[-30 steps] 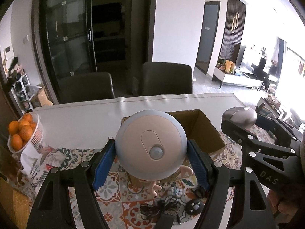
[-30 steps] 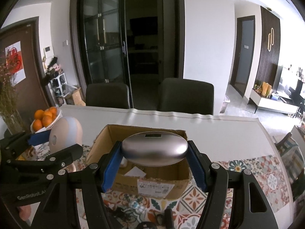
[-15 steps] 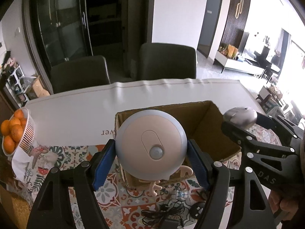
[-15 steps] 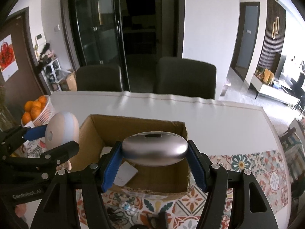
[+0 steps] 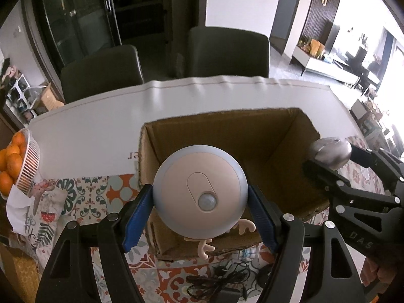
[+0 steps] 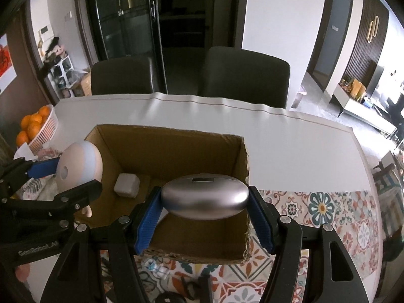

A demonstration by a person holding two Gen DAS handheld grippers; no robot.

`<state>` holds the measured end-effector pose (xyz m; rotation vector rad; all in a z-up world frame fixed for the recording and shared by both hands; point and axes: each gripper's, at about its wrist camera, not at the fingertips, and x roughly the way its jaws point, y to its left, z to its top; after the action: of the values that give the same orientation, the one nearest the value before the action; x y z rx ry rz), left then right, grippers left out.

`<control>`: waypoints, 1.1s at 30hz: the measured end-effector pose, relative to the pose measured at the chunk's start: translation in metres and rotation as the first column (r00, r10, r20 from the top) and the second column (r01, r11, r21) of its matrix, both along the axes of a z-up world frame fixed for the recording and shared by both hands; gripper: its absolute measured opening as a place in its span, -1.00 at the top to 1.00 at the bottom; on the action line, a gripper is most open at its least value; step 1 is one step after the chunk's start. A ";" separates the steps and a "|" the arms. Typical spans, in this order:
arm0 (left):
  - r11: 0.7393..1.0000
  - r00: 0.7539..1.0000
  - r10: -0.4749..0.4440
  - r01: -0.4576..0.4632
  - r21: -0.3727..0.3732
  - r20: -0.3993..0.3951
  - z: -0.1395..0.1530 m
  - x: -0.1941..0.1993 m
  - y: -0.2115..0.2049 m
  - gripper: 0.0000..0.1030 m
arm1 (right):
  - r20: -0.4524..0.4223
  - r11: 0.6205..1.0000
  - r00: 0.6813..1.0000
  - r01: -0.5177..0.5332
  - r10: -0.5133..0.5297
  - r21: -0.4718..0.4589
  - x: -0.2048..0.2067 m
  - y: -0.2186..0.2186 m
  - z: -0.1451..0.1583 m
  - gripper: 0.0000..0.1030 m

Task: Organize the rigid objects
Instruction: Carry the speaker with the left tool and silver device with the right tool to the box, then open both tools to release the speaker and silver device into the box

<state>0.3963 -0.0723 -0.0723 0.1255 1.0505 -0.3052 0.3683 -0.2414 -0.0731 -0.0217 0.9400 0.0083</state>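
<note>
- Left wrist view, nearest: left gripper (image 5: pixel 200 210) clenched on round pink sensor light (image 5: pixel 200 191), blue pads pressing both sides, antler-shaped feet hanging below, held over near-left corner of cardboard box (image 5: pixel 252 123).
- Right wrist view, nearest: right gripper (image 6: pixel 204 216) clenched on silver oval case (image 6: pixel 204 198), held flat over near-right part of box interior.
- Below both grippers on patterned tablecloth (image 6: pixel 328 209): black cable bundle (image 5: pixel 217 284) plus small dark items, not yet boxed; identity of the small ones unclear.
- Inside box: 1 small white square case (image 6: pixel 126 184) resting on floor near left wall; rest of floor looks bare as far as visible.
- Progress guess: early to mid. 1 item stowed, 2 in hand above the opening and neither released, loose cable and bits left on the table.
- Next probably lowering and letting go of both items; light near the box wall, so clipping the rim is a risk.
- Farther left: white basket of oranges (image 6: pixel 38 126) at table edge, well apart from box.
- Beyond box: plain white table cover (image 5: pixel 101 126), then 2 dark chairs (image 6: pixel 242 75), glass-door cabinet behind.
</note>
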 end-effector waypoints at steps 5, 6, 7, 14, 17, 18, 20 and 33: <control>0.999 1.000 0.008 -0.008 0.033 -0.008 -0.006 0.003 -0.003 -0.44 | -0.012 1.000 1.000 0.005 -0.005 0.005 -0.001 -0.003 -0.005 -0.28; 0.999 1.000 0.012 -0.012 0.042 -0.001 -0.005 0.003 -0.003 -0.44 | -0.014 1.000 1.000 0.005 -0.005 0.004 -0.001 -0.003 -0.006 -0.28; 0.999 1.000 0.017 -0.017 0.049 0.012 -0.003 0.002 -0.002 -0.45 | -0.015 1.000 1.000 0.004 -0.004 0.002 0.000 -0.003 -0.007 -0.28; 0.993 0.994 0.045 -0.056 0.101 0.104 0.016 -0.008 0.008 -0.61 | -0.016 1.000 1.000 0.001 -0.001 0.008 0.000 -0.001 -0.007 -0.28; 0.993 0.993 0.060 -0.070 0.099 0.107 0.019 -0.010 0.015 -0.62 | -0.014 1.000 1.000 -0.010 0.011 0.010 0.000 0.005 -0.006 -0.28; 0.991 0.992 0.070 -0.081 0.103 0.109 0.020 -0.011 0.018 -0.63 | -0.012 1.000 1.000 -0.015 0.015 0.007 0.000 0.007 -0.006 -0.28; 0.990 0.990 0.090 -0.101 0.100 0.109 0.020 -0.012 0.025 -0.66 | -0.012 1.000 1.000 -0.022 0.022 0.002 0.000 0.011 -0.005 -0.28; 0.985 0.981 0.141 -0.152 0.082 0.131 0.029 -0.033 0.049 -0.73 | 0.005 0.999 0.999 -0.041 0.041 -0.021 -0.010 0.030 0.008 -0.45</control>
<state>0.3631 -0.0236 -0.0428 0.1471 0.9437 -0.1135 0.3580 -0.2117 -0.0652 -0.0599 0.9343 0.0365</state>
